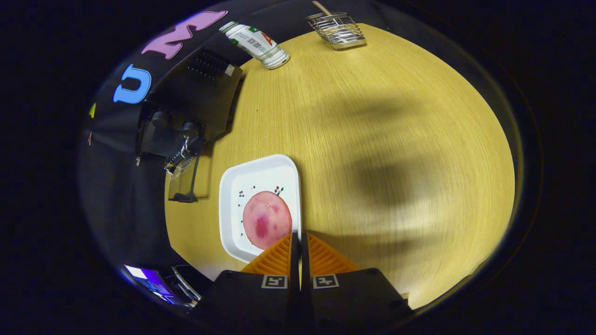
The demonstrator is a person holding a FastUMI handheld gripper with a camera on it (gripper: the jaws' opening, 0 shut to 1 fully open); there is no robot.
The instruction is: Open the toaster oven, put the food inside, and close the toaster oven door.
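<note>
A white square plate [233,195] lies on the wooden table [396,139], carrying a round pink slice of food [266,218]. My gripper [299,237] is at the plate's right rim. The orange fingers [279,258] are pressed together, and the rim runs into the thin gap between them. Whether the plate rests on the table or hangs just above it, I cannot tell. To the left, beyond the plate, stands the black toaster oven [200,93]. Its glass door [184,179] is folded down open towards the plate.
A white bottle [256,44] lies on its side at the table's far edge, beside the oven. A wire holder [337,30] with a wooden stick stands farther right. A lit screen [149,279] sits off the table's near left corner.
</note>
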